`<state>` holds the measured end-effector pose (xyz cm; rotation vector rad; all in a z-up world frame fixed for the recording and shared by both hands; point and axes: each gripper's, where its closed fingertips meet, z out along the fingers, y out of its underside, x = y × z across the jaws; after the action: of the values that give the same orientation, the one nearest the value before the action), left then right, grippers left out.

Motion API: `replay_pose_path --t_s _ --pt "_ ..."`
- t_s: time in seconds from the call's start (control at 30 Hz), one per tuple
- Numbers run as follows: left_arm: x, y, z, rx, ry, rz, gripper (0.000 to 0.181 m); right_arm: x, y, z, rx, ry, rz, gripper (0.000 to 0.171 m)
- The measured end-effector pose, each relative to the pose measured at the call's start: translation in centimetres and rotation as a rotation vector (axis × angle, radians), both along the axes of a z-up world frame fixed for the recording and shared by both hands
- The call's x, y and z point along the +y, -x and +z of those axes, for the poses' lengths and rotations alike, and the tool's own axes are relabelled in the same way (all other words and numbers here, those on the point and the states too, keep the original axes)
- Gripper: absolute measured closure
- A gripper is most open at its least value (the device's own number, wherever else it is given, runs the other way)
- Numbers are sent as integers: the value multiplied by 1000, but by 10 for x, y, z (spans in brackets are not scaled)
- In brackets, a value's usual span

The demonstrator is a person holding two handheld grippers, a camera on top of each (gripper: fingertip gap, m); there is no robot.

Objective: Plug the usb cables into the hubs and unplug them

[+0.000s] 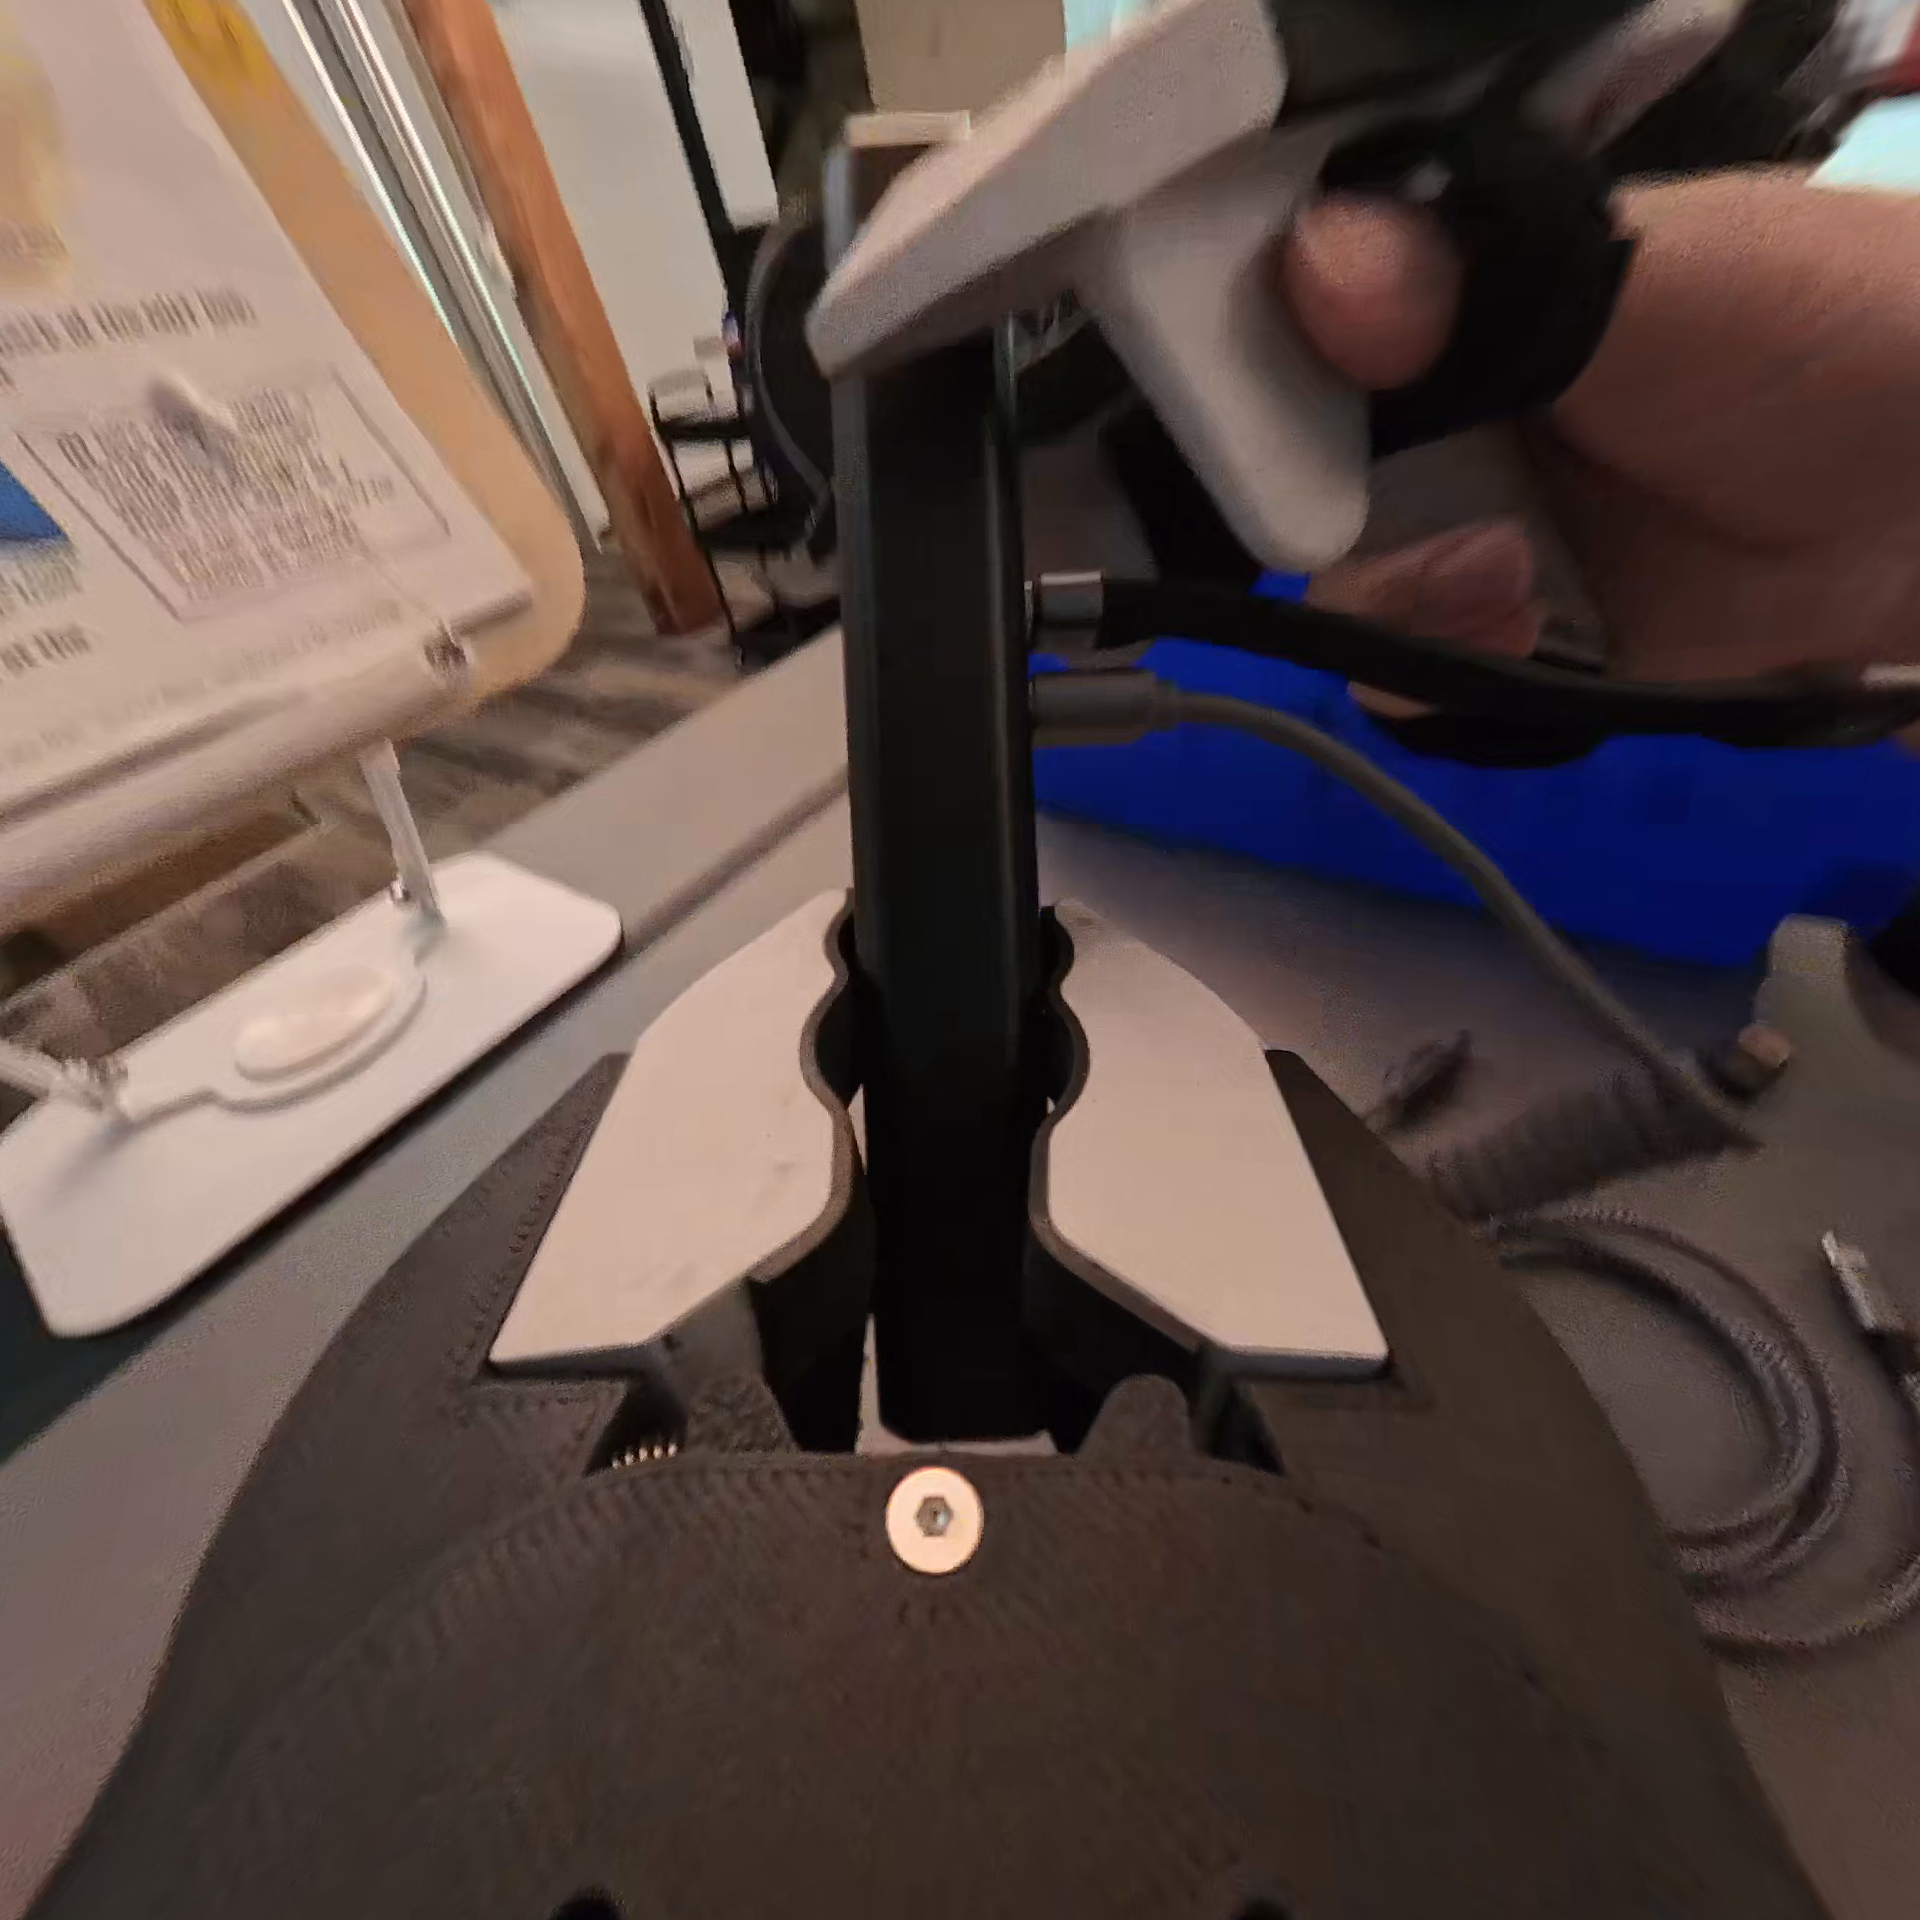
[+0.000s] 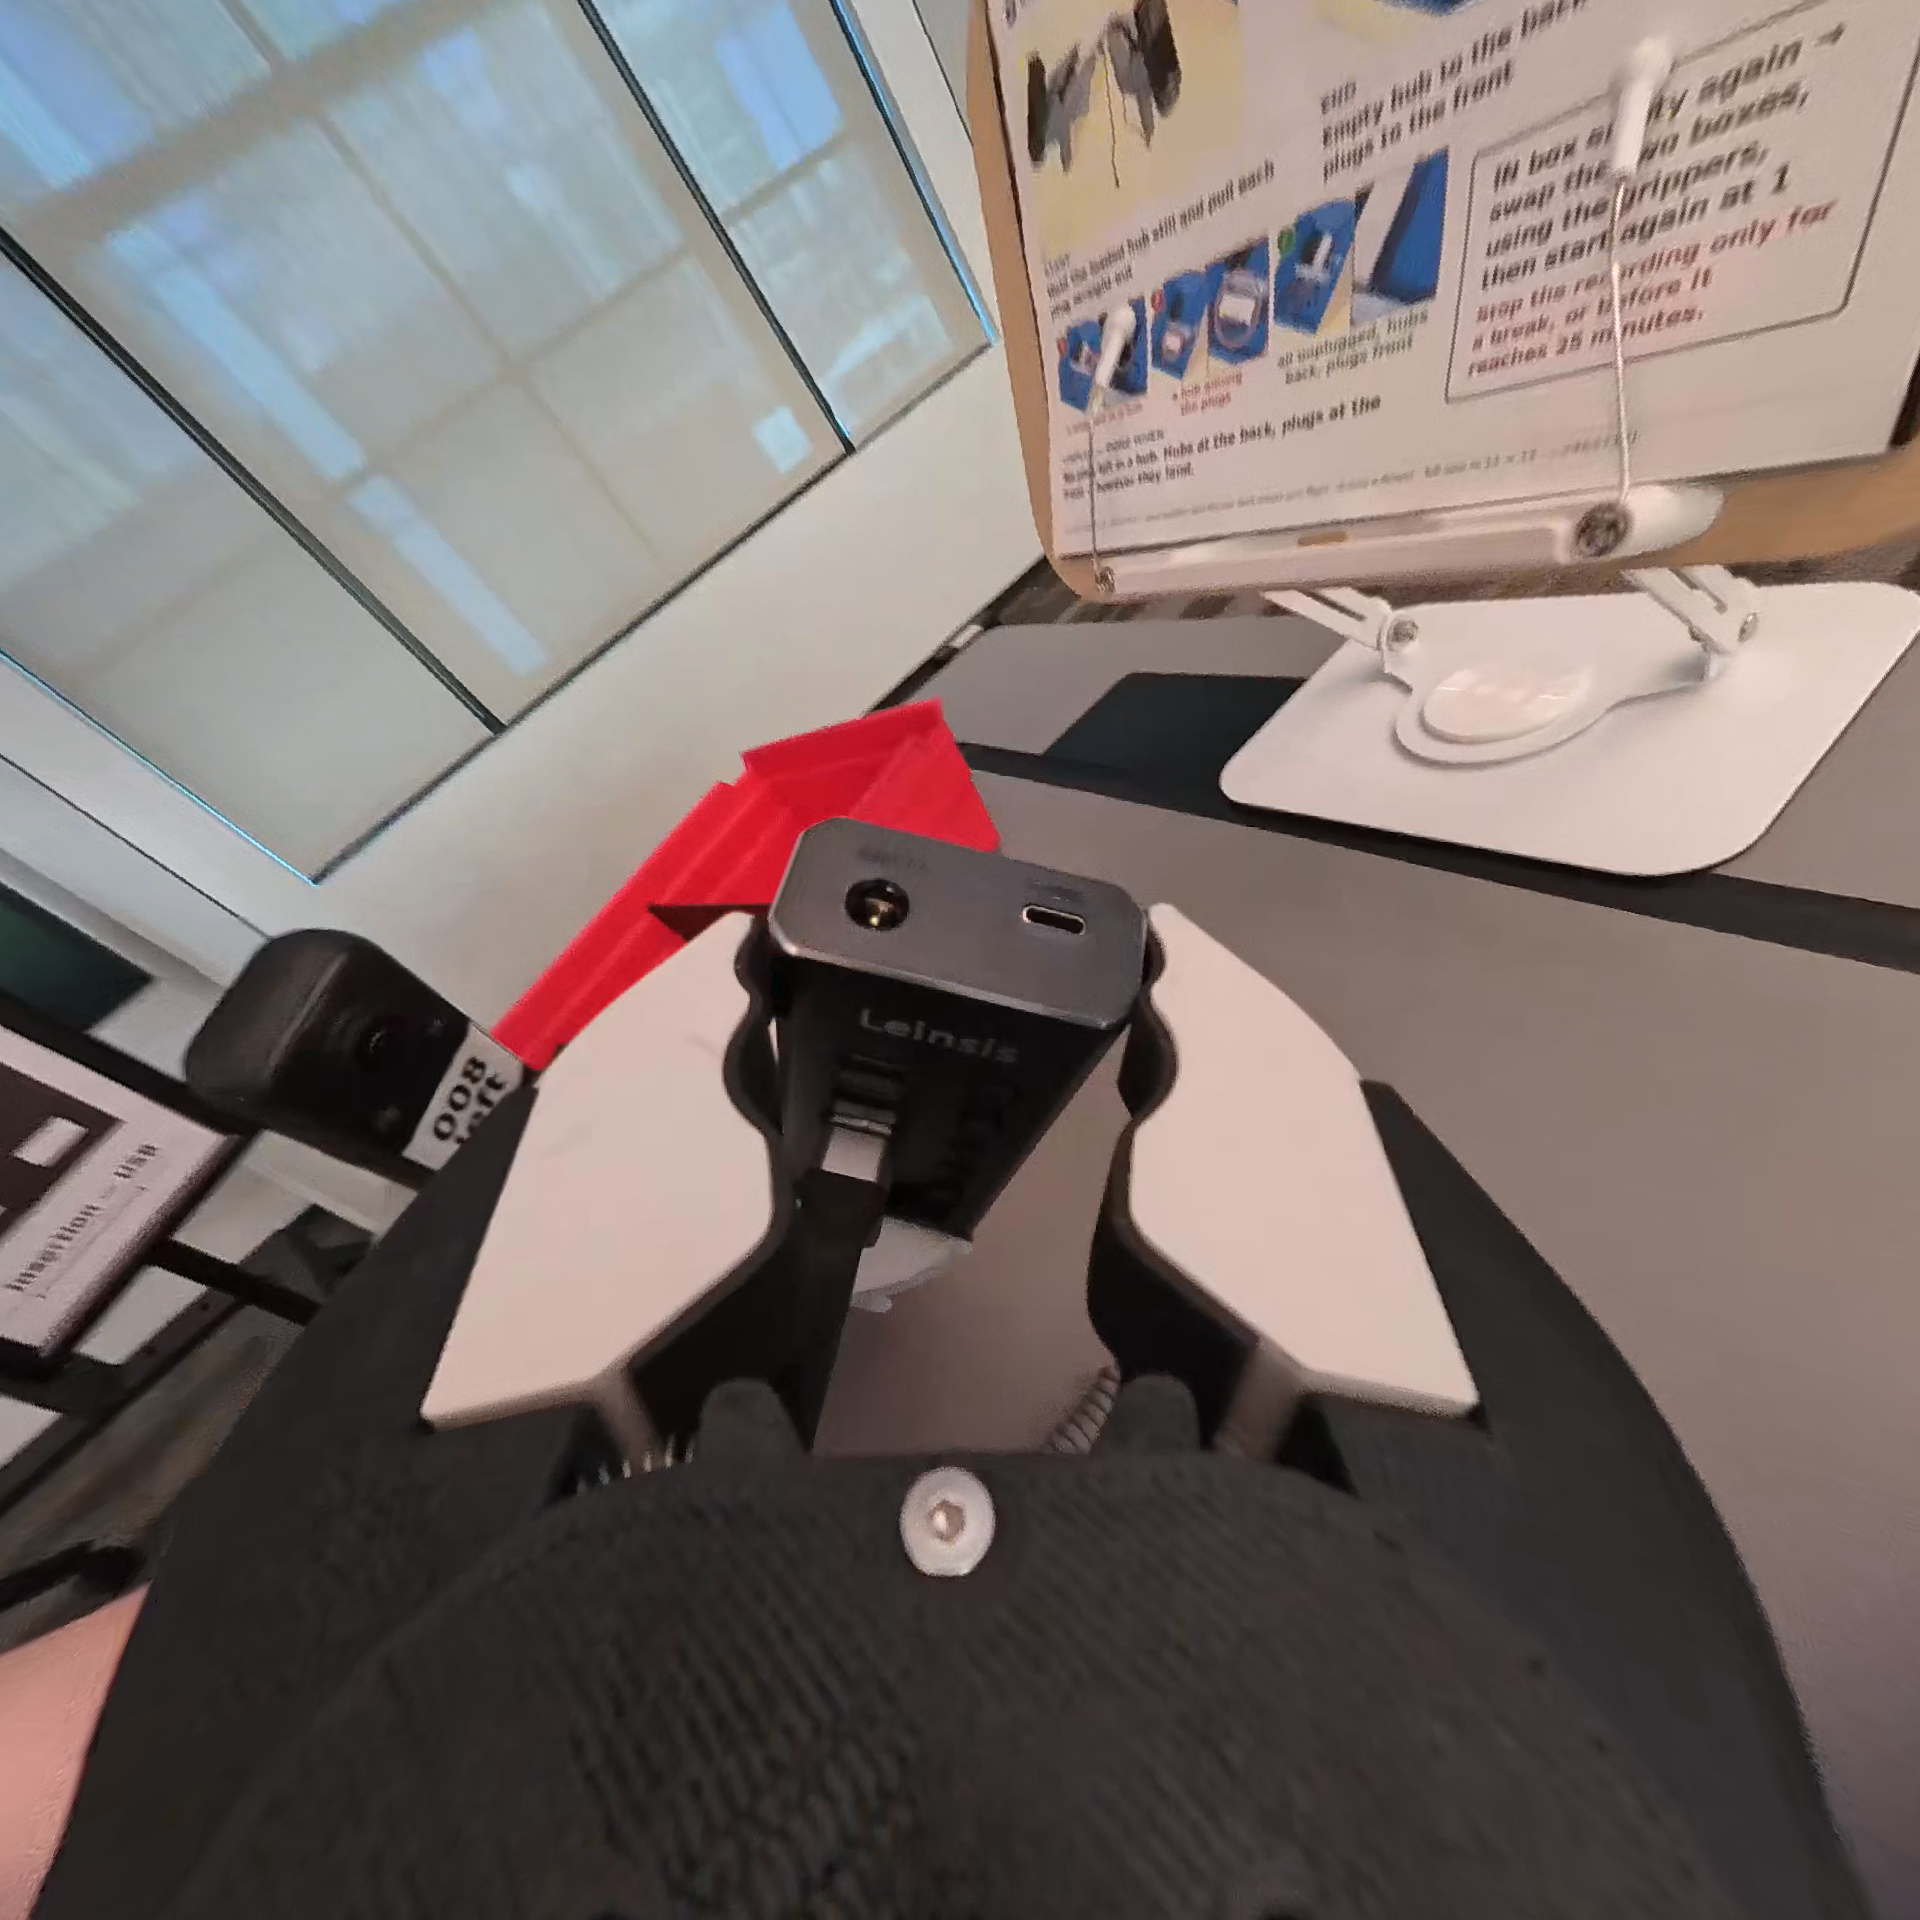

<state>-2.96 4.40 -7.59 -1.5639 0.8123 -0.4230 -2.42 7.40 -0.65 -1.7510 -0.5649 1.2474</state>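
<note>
USB hub [image 1: 930, 727] standing upright, my left claw [image 1: 945, 997] clamping its lower body above the tabletop [image 1: 1299, 997], my right claw [image 2: 940, 997] closing on the plug [image 2: 857, 1148] in its side, two cables [image 1: 1455, 842] trailing off blurred, gloved hand [image 1: 1662, 416] cut off at the frame edge.

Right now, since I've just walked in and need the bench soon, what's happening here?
A person works two handheld grippers. The left gripper is shut on a black hub, holding it upright above the grey table. The right gripper closes around the hub's far end, apparently gripping it too. A black cable and a grey cable are plugged into the hub's side; more loose cables lie on the table.
</note>
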Motion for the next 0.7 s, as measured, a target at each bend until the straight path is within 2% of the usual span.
replay_pose_path --t_s 0.1,0.17,0.3,0.37,0.53,0.7 --pt "7 10 -48 144 184 72 151 -2 18 -24 -190 -133 -33 106" --pt "11 13 -60 118 208 103 151 -8 30 -33 -311 -246 -42 106" --pt "18 23 -63 18 297 154 146 -9 43 -40 -451 -375 -74 106" --pt "18 33 -62 -7 327 197 133 -6 48 -49 -526 -421 -80 106" --pt "5 60 -59 -8 325 308 128 0 58 -51 -568 -432 -65 106" --pt "-12 70 -52 -62 328 331 127 -1 59 -51 -580 -458 -27 104"
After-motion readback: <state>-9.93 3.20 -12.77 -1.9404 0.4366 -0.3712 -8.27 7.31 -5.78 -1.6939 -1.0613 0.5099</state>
